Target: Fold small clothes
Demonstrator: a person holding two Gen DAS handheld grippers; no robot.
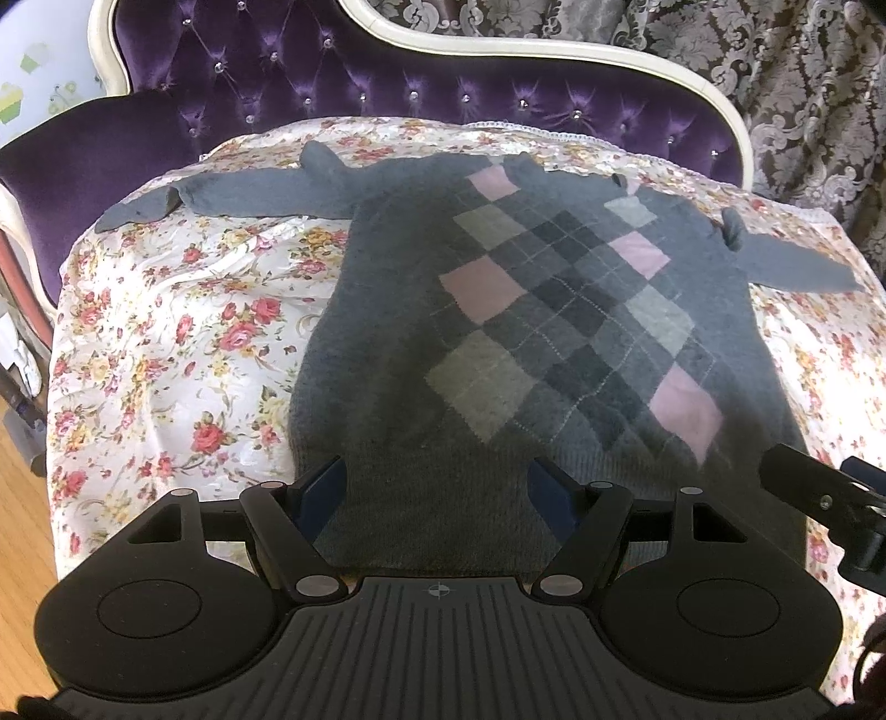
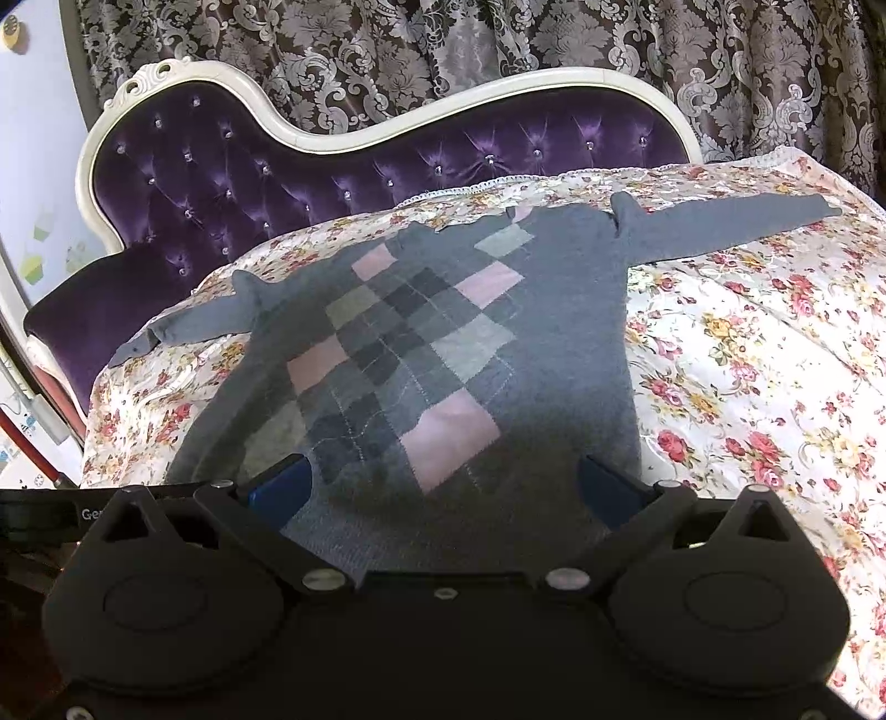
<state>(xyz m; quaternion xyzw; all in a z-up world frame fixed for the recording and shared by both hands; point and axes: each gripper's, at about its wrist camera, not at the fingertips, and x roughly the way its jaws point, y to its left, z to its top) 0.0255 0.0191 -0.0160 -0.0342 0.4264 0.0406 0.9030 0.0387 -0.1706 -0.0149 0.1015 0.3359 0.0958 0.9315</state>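
A small grey sweater (image 1: 515,327) with a pink and grey diamond pattern lies flat, front up, on a floral cloth, sleeves spread to both sides. My left gripper (image 1: 437,487) hovers open over the hem's left part, blue pads apart, nothing between them. In the right wrist view the same sweater (image 2: 437,360) is spread out, and my right gripper (image 2: 443,487) stands open over the hem's right part, its fingers clear of the knit. Part of the right gripper (image 1: 825,504) shows at the left wrist view's right edge.
The floral cloth (image 1: 166,343) covers a seat with a purple tufted backrest (image 1: 310,83) framed in white. Patterned curtains (image 2: 498,50) hang behind. A wooden floor (image 1: 22,526) shows at the lower left, beyond the cloth's edge.
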